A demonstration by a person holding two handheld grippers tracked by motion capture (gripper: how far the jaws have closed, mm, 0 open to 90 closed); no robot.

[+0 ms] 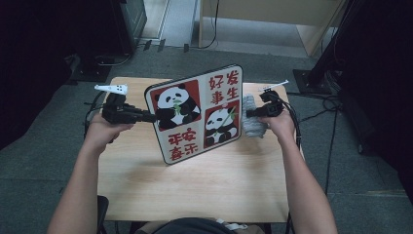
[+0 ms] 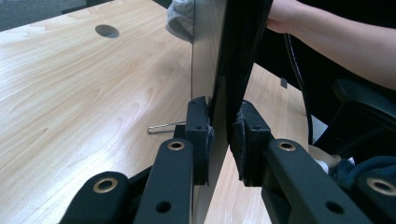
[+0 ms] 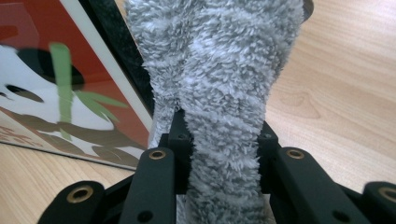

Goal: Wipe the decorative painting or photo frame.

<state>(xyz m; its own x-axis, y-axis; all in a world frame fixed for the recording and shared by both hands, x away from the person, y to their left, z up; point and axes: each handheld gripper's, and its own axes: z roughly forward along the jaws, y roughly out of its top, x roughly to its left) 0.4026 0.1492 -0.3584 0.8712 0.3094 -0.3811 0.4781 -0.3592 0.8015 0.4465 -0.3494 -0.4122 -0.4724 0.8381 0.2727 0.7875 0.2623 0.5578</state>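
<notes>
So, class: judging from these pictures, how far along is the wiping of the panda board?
Done: the left claw is shut on the panda board's edge, holding it tilted up off the table; the right claw is shut on the grey fluffy cloth. In hand: the cloth sits beside the board's right edge. Left: wiping the printed face, which no picture shows done, then setting both down.

Panda board (image 1: 197, 114) upright at table (image 1: 195, 195) centre, lower edge on tabletop. Left gripper (image 1: 151, 117) at board's left edge. Cloth (image 1: 253, 117) just beside board's right edge, in right gripper (image 1: 249, 113).
</notes>
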